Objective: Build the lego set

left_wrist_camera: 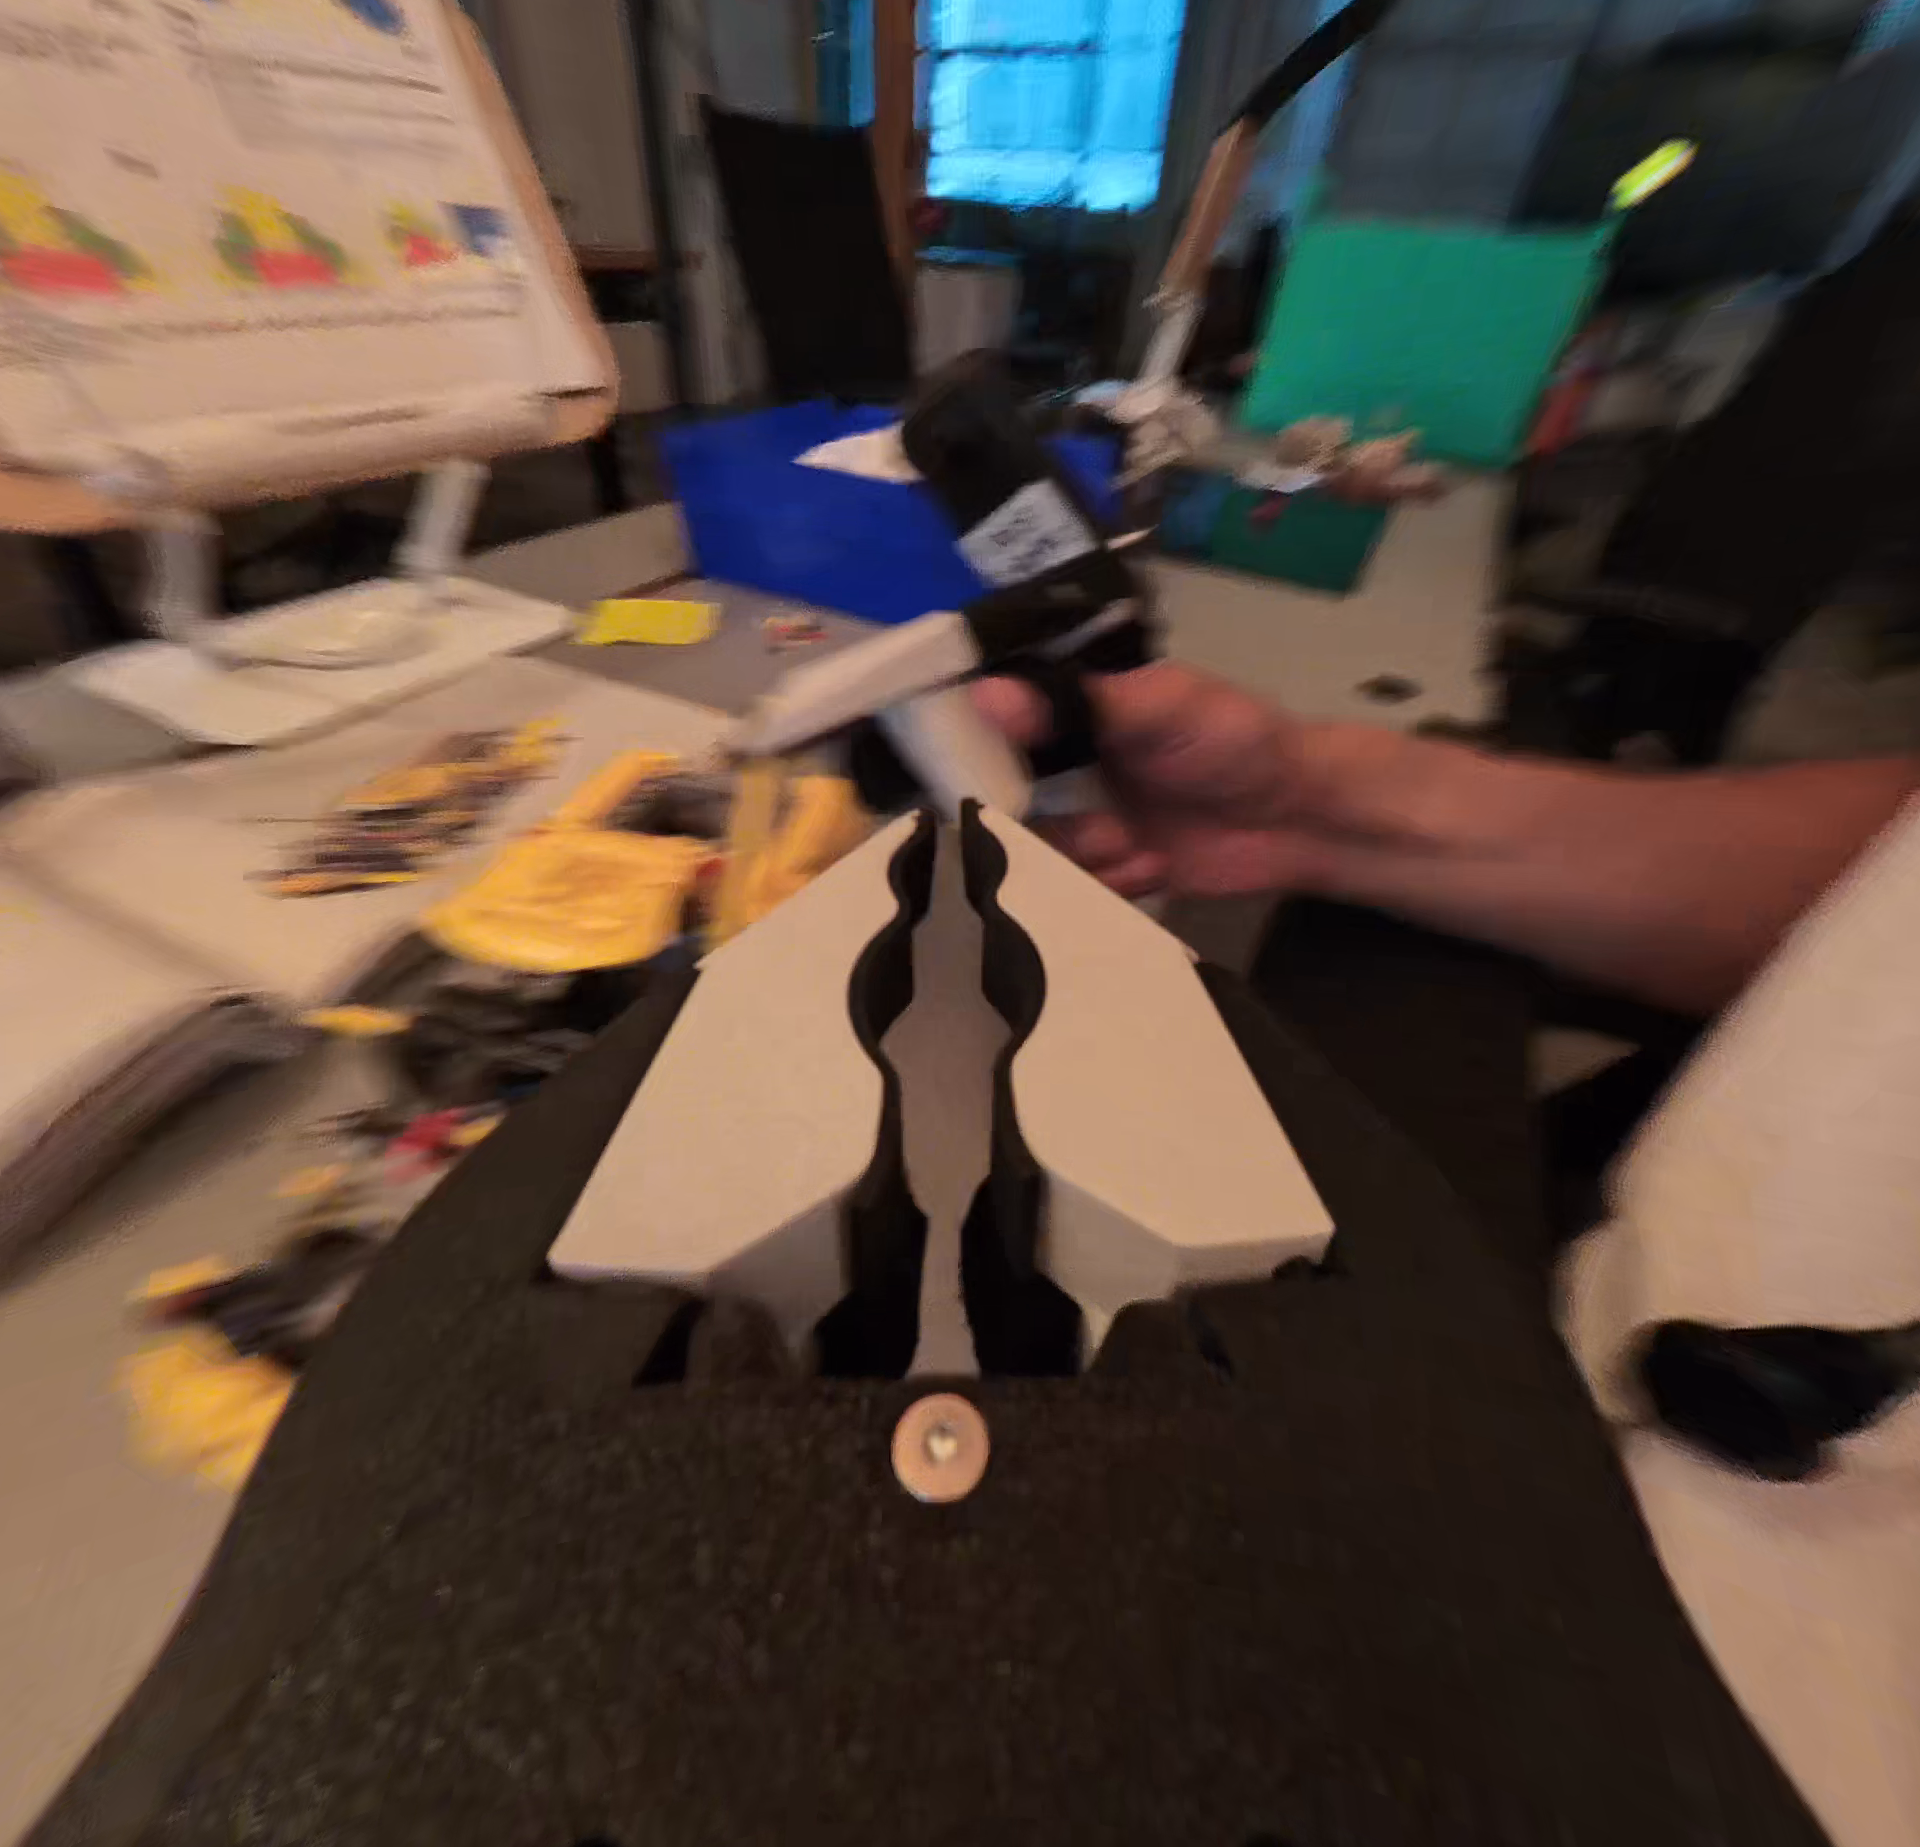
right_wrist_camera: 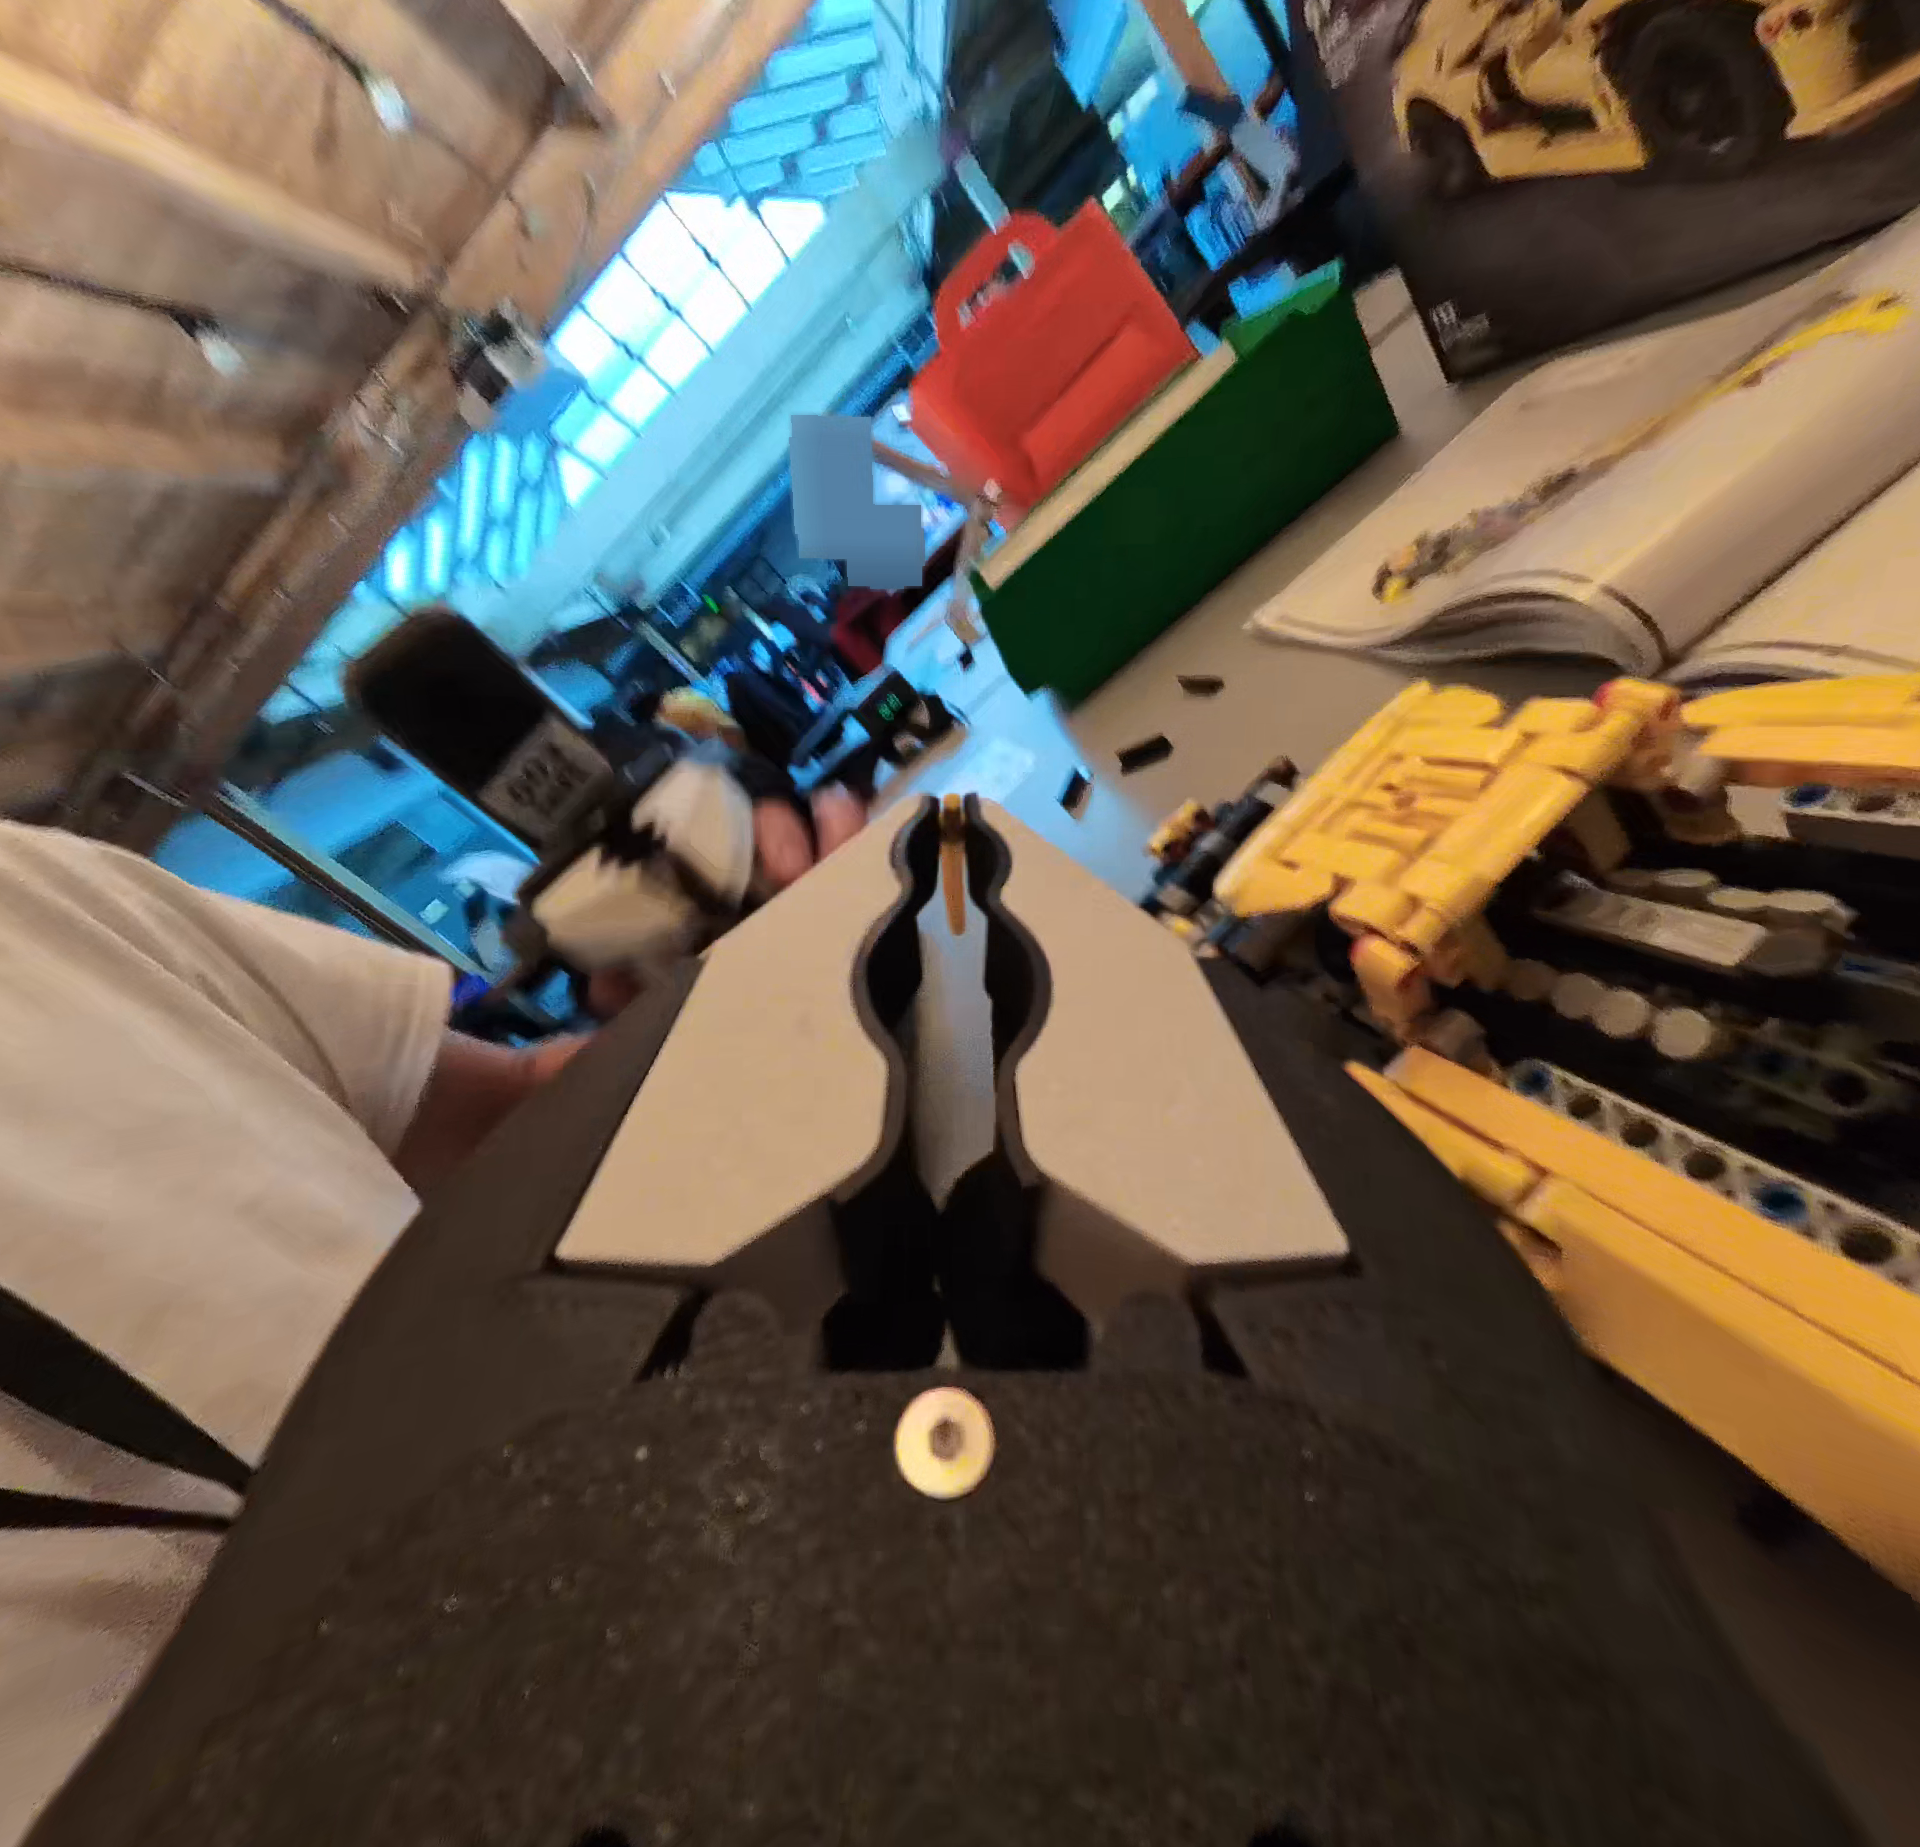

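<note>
Now your yellow lego car (right_wrist_camera: pixel 1558 924) lies on the table (right_wrist_camera: pixel 1174 748), right of your right gripper (right_wrist_camera: pixel 951 821), which pinches a thin yellow piece (right_wrist_camera: pixel 954 878); your left gripper (left_wrist_camera: pixel 948 826) is nearly closed, empty.

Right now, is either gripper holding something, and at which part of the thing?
The right gripper pinches a thin yellow-orange piece at its far end, between the fingertips. The left gripper is nearly shut, with nothing between its fingers.
</note>
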The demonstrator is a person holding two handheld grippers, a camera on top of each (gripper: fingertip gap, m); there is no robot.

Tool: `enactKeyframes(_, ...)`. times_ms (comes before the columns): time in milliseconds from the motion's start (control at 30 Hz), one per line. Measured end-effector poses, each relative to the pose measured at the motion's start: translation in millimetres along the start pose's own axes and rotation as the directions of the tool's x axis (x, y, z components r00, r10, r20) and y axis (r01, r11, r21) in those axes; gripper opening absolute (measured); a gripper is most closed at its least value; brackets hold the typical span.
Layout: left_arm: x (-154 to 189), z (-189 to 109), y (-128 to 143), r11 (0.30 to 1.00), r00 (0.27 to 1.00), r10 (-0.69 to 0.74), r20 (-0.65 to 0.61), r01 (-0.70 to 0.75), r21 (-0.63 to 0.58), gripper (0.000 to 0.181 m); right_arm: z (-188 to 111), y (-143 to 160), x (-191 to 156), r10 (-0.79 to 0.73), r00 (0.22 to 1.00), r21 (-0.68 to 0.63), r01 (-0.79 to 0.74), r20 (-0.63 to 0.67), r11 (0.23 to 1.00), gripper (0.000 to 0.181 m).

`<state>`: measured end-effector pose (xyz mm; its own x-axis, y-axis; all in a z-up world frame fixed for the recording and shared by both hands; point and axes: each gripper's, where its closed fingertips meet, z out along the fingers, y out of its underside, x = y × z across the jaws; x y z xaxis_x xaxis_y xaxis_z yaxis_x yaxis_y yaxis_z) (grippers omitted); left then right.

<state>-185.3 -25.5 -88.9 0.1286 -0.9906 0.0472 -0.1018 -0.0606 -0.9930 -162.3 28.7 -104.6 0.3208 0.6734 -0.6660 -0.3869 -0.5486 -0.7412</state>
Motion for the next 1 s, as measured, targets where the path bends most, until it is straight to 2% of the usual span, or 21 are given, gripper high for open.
enactKeyframes(67,27.0,17.7,6.1,0.977,0.971,-0.21,-0.118,0.211,-0.002,0.009,6.4,-13.0,-18.8,0.04,0.993,0.08,-0.048,0.11,0.996,0.003)
enactKeyframes(133,20.8,30.5,14.5,0.914,0.908,-0.398,-0.127,0.405,0.026,0.025,11.3,-21.0,-39.8,0.059,0.971,0.127,-0.09,0.231,0.988,0.002)
enactKeyframes(167,13.0,31.0,13.9,0.868,0.865,-0.48,-0.143,0.492,0.065,0.026,12.1,-21.4,-48.4,0.06,0.958,0.134,-0.101,0.282,0.986,0.002)
enactKeyframes(233,1.2,23.5,2.9,0.778,0.789,-0.573,-0.222,0.609,0.153,0.028,13.8,-13.3,-50.4,0.041,0.961,0.112,-0.074,0.273,0.991,0.003)
enactKeyframes(300,-6.5,13.6,-7.7,0.737,0.765,-0.584,-0.273,0.64,0.218,0.026,14.2,-0.3,-46.1,-0.036,0.977,0.064,0.023,0.209,0.998,0.003)
enactKeyframes(367,-11.7,7.6,-11.1,0.713,0.747,-0.593,-0.3,0.661,0.235,0.006,12.4,7.4,-47.1,-0.104,0.976,0.025,0.101,0.191,0.995,0.003)
enactKeyframes(567,-10.6,4.5,-4.1,0.686,0.681,-0.629,-0.376,0.713,0.144,0.003,10.6,15.4,-45.1,-0.282,0.949,-0.051,0.292,0.143,0.955,0.006)
enactKeyframes(667,-6.8,1.0,-1.3,0.704,0.67,-0.622,-0.405,0.705,0.085,0.003,1.9,17.9,-47.2,-0.434,0.89,-0.11,0.45,0.138,0.886,0.019)
enactKeyframes(800,7.2,-0.1,9.8,0.741,0.655,-0.613,-0.442,0.67,-0.034,0.003,-7.8,29.6,-44.6,-0.616,0.774,-0.174,0.634,0.148,0.754,0.02)
enactKeyframes(900,13.6,-2.4,10.9,0.729,0.612,-0.622,-0.488,0.681,-0.075,0.003,-12.9,43.0,-50.8,-0.622,0.751,-0.186,0.659,0.223,0.729,0.015)
enactKeyframes(1000,18.3,0.2,14.9,0.734,0.607,-0.625,-0.49,0.67,-0.107,0.003,-11.7,46.6,-48.4,-0.668,0.715,-0.199,0.699,0.206,0.687,0.007)
